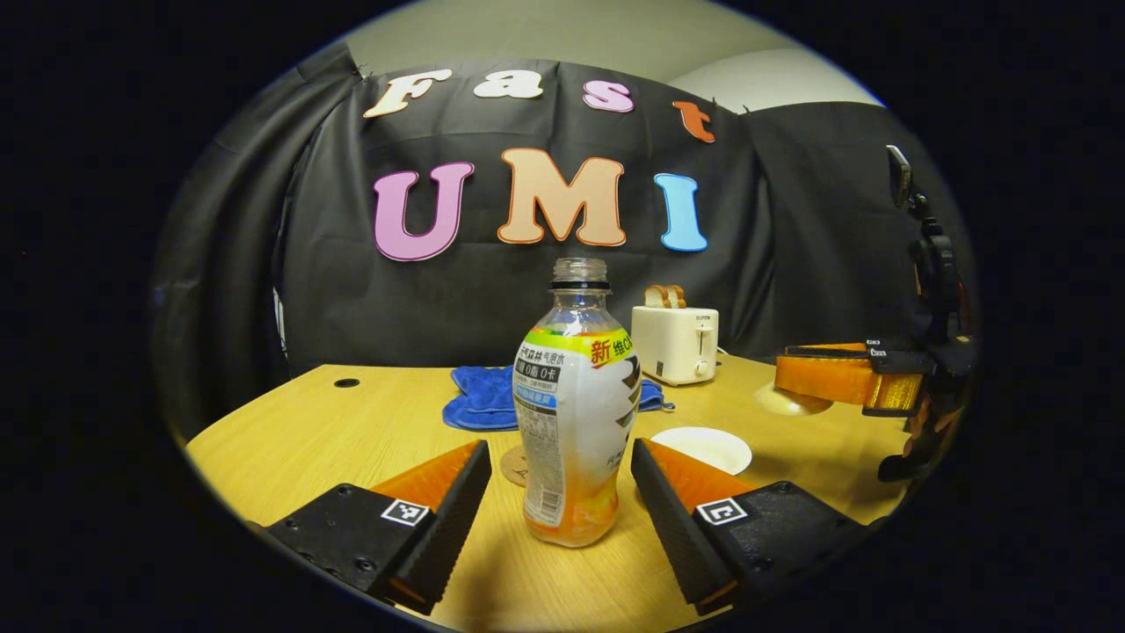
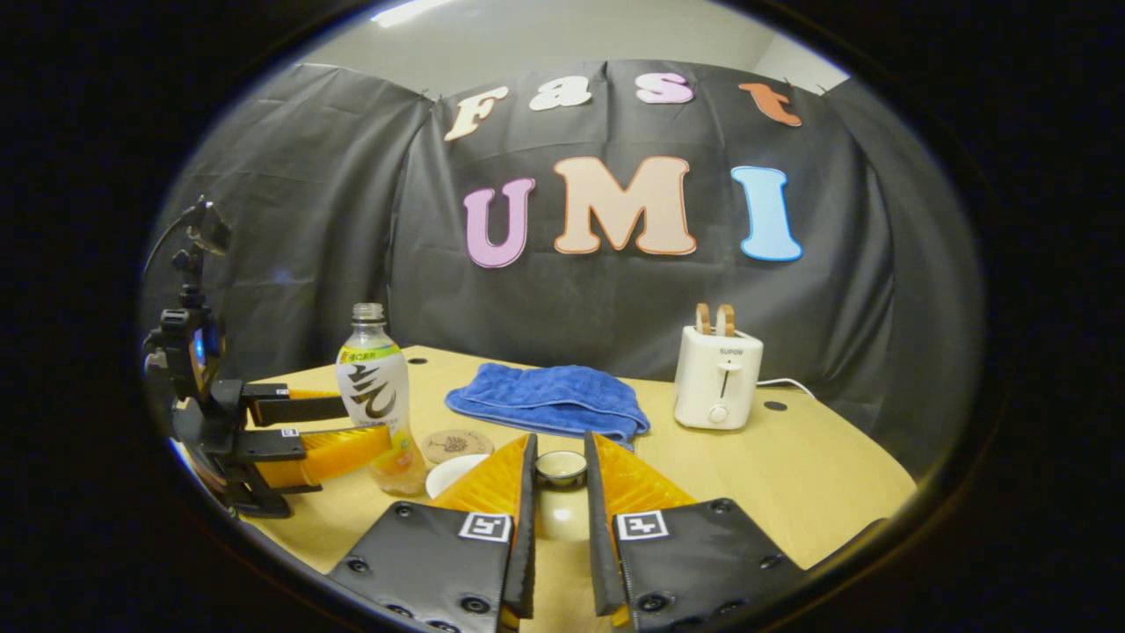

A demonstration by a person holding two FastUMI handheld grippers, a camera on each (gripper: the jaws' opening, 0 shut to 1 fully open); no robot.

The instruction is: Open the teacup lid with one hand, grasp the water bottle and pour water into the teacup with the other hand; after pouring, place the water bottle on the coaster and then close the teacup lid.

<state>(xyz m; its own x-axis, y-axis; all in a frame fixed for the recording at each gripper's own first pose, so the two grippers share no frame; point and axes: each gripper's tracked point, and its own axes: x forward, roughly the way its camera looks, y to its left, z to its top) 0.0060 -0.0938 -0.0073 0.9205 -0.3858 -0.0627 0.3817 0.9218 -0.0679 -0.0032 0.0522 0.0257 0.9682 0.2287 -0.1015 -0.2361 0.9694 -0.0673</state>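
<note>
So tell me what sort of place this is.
Probably a staged recording booth, not a real kitchen: black cloth wall behind a wooden table holding a toaster, blue towel and water bottle.

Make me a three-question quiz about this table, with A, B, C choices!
1. Where is the bottle?
A. On the toaster
B. Between the left gripper's fingers
C. On the cloth

2. What colour is the cloth?
A. Blue
B. Red
C. Green

3. What are the right gripper's fingers doing?
A. Spread wide open
B. Holding toast
C. Pinching the teacup lid

Answers:
1. B: the bottle stands on the table with the open left gripper on either side.
2. A: the cloth is blue.
3. C: the right gripper is closed on the knob of the teacup lid.
</note>
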